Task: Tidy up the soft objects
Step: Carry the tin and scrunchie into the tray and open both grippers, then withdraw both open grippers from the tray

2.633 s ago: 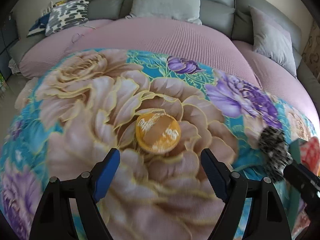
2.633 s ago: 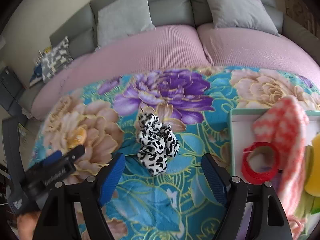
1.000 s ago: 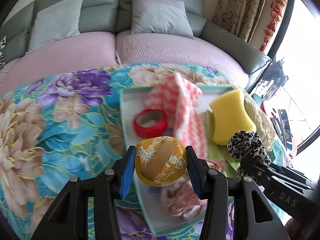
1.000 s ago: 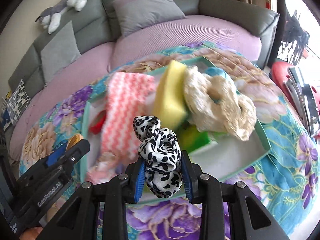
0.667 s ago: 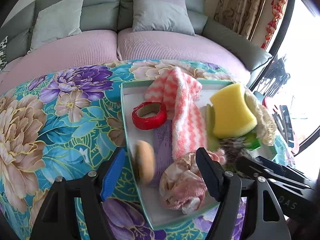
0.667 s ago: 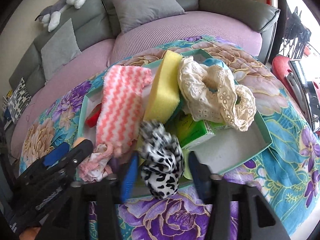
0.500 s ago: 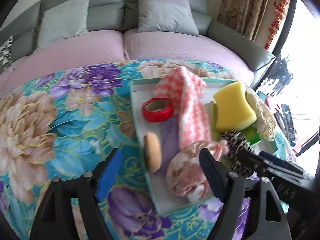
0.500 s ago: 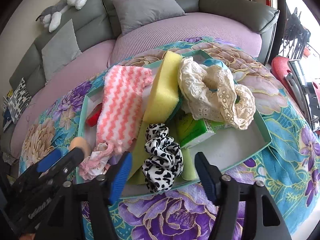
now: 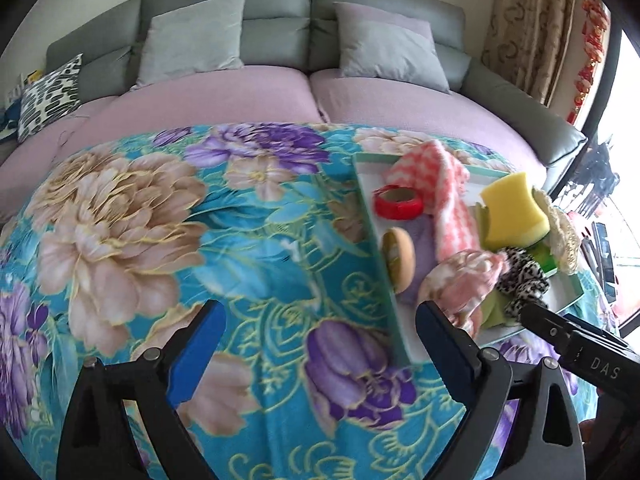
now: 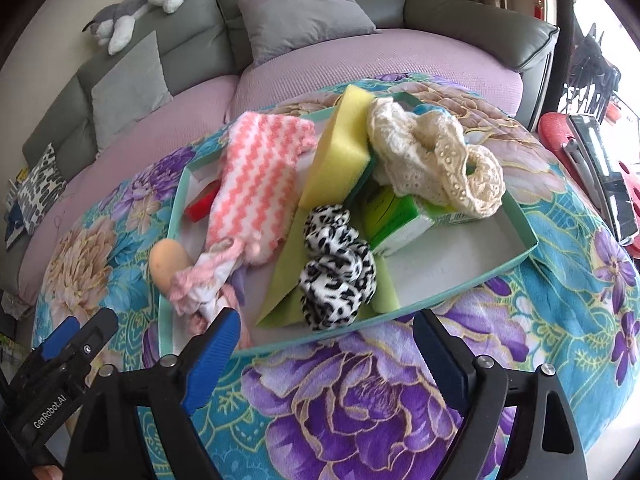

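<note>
A teal tray [image 9: 394,312] [image 10: 460,292] lies on the floral blanket. In it are a round orange pad [image 9: 398,260] [image 10: 168,262] on edge at the left rim and a leopard scrunchie [image 9: 520,276] [image 10: 338,268] on green paper. A yellow sponge [image 10: 342,152], a pink zigzag cloth [image 10: 256,184], a cream lace scrunchie [image 10: 436,160] and a pink scrunchie [image 9: 460,280] share the tray. My left gripper [image 9: 320,316] hovers over the blanket left of the tray, jaws opening, nothing between them. My right gripper [image 10: 326,322] stands at the tray's near rim, jaws opening and empty.
A red tape roll [image 9: 398,202] and a green box [image 10: 392,216] also sit in the tray. Behind the blanket [image 9: 180,240] is a mauve couch [image 9: 240,96] with grey cushions and a plush toy [image 10: 136,4]. A red object [image 10: 580,148] lies at the right edge.
Both grippers let go of their loads: the orange pad and the leopard scrunchie dropped into the tray. Both jaws spread wide. The left gripper drew back leftward off the tray.
</note>
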The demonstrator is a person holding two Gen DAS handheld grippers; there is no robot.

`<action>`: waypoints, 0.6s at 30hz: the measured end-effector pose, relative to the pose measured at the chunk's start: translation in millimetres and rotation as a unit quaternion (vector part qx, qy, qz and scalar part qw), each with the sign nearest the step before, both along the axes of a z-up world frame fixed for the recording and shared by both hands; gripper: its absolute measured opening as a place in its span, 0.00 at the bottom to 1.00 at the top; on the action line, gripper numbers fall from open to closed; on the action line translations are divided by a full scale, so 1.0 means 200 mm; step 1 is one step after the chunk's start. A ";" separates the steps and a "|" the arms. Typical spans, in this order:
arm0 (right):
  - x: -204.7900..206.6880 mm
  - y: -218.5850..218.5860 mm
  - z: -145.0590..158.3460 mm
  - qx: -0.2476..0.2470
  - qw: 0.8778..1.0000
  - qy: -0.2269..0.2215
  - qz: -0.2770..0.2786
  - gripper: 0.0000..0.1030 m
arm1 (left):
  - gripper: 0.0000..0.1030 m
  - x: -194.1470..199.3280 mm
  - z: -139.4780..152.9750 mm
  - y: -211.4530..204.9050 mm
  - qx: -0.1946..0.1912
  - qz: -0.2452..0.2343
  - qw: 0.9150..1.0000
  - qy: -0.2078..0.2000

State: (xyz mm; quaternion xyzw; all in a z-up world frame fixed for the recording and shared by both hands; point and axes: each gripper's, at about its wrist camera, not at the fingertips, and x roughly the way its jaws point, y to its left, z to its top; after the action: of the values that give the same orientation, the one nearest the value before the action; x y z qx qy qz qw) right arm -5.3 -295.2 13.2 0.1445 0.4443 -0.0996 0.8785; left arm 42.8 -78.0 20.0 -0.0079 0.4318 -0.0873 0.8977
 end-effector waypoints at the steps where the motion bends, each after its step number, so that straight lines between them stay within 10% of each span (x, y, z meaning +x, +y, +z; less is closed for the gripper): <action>1: 0.00 0.01 0.00 -0.003 1.000 0.001 0.003 0.88 | 0.93 0.00 -0.01 0.01 0.000 0.002 1.000 0.001; 18: 0.00 0.12 0.02 -0.020 0.999 0.002 0.029 0.88 | 0.93 -0.02 -0.05 0.07 0.003 0.004 1.000 0.013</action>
State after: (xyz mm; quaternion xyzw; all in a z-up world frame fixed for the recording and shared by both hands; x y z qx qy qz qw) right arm -4.5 -270.2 16.3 0.1134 0.4483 -0.0830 0.8828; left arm 38.3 -64.7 10.7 -0.0084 0.4434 -0.0823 0.8925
